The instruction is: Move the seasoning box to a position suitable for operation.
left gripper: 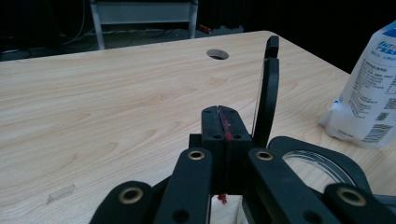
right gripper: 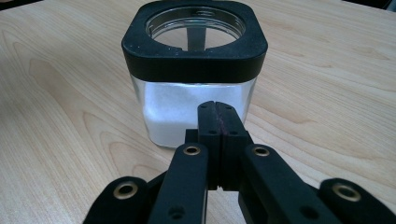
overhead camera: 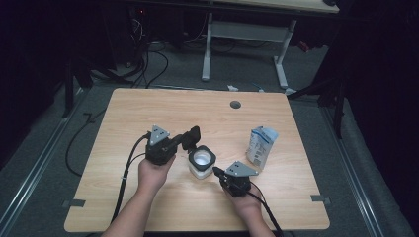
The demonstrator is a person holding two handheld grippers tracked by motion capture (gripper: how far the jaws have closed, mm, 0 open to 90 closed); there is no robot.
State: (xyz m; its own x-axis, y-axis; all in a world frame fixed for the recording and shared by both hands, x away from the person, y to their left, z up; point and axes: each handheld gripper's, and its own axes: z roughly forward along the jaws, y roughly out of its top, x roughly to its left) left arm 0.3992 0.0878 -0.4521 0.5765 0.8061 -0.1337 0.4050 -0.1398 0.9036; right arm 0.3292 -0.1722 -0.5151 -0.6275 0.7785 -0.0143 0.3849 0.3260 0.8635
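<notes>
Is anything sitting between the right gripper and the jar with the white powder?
Nothing visible. The right gripper, jaws shut, points straight at the jar across bare table. The open lid stands on the jar's far side, and the pouch lies off to the side.

On the table [overhead camera: 148, 113], a jar [overhead camera: 201, 163] stands a little before the middle, toward the person's edge. Its hinged lid [overhead camera: 191, 137] stands raised at the jar's rear left. A packet [overhead camera: 260, 146] stands to the right of the jar, apart from it and slightly farther back. A round hole [overhead camera: 235, 104] sits in the tabletop behind both, near the far edge. The left gripper [overhead camera: 190, 140] lies just left of the jar, at the lid; the right gripper [overhead camera: 216, 171] lies just before the jar's right side, pointing at its wall. Behind the table, on the floor, stands a desk frame [overhead camera: 244, 34], with cables [overhead camera: 148, 59] to its left.
</notes>
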